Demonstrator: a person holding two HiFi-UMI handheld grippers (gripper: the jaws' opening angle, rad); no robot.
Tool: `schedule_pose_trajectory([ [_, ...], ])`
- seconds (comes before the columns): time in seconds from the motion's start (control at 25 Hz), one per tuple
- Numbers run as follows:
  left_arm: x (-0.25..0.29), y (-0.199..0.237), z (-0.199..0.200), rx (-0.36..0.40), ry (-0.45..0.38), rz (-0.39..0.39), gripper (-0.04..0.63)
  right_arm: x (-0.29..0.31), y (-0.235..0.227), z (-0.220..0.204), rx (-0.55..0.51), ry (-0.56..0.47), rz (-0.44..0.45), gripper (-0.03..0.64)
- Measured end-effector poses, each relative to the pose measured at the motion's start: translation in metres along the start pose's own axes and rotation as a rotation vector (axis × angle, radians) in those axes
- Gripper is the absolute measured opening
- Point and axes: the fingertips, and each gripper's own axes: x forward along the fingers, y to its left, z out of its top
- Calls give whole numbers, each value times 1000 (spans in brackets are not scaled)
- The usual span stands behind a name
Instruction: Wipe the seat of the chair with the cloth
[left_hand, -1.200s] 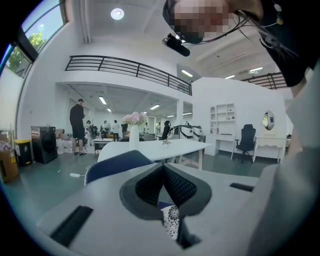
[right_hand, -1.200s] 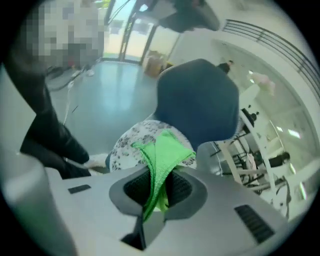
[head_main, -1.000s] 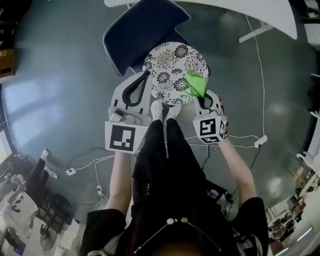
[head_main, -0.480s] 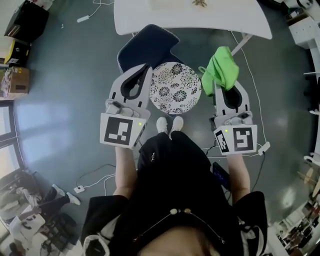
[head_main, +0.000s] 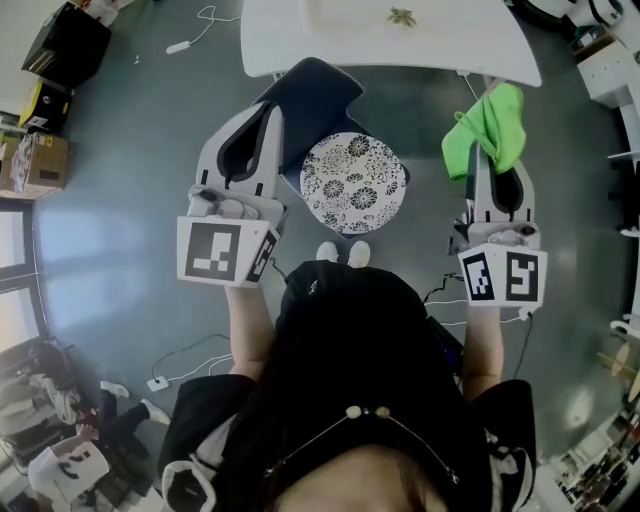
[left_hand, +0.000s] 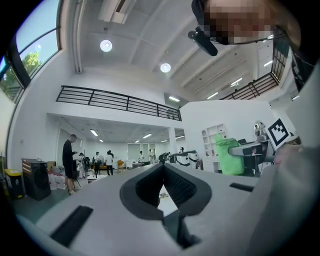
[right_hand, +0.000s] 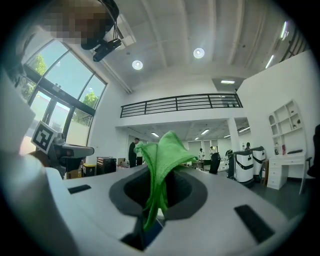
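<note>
The chair's round seat (head_main: 353, 183), black-and-white flowered, stands on the floor below me, with its dark blue backrest (head_main: 308, 95) on the far side. My right gripper (head_main: 487, 145) is held high to the right of the seat and is shut on the green cloth (head_main: 487, 122), which bunches above its jaws. In the right gripper view the cloth (right_hand: 165, 150) sticks up out of the gripper (right_hand: 161, 172). My left gripper (head_main: 270, 112) hovers left of the seat, over the backrest's edge. It is shut (left_hand: 162, 169) with nothing held. Neither gripper touches the chair.
A white table (head_main: 390, 40) stands just beyond the chair. Cardboard boxes (head_main: 35, 155) sit at the far left, and cables (head_main: 165, 350) trail over the grey floor. My shoes (head_main: 340, 253) are right in front of the seat. People stand in the far hall (left_hand: 70, 160).
The right gripper lifted the green cloth off the seat's right edge and carried it up and to the right. Both grippers rose and spread apart.
</note>
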Motion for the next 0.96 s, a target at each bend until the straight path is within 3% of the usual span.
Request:
schedule_pose_trajectory([
  [0.44,9,-10,8,-12,-31,-43,5,3,0,-3,-47,21,-4,49],
  [0.96,9,-9,2,-21,-20,-42,5,3,-4,-8,-35,30,-16,49],
])
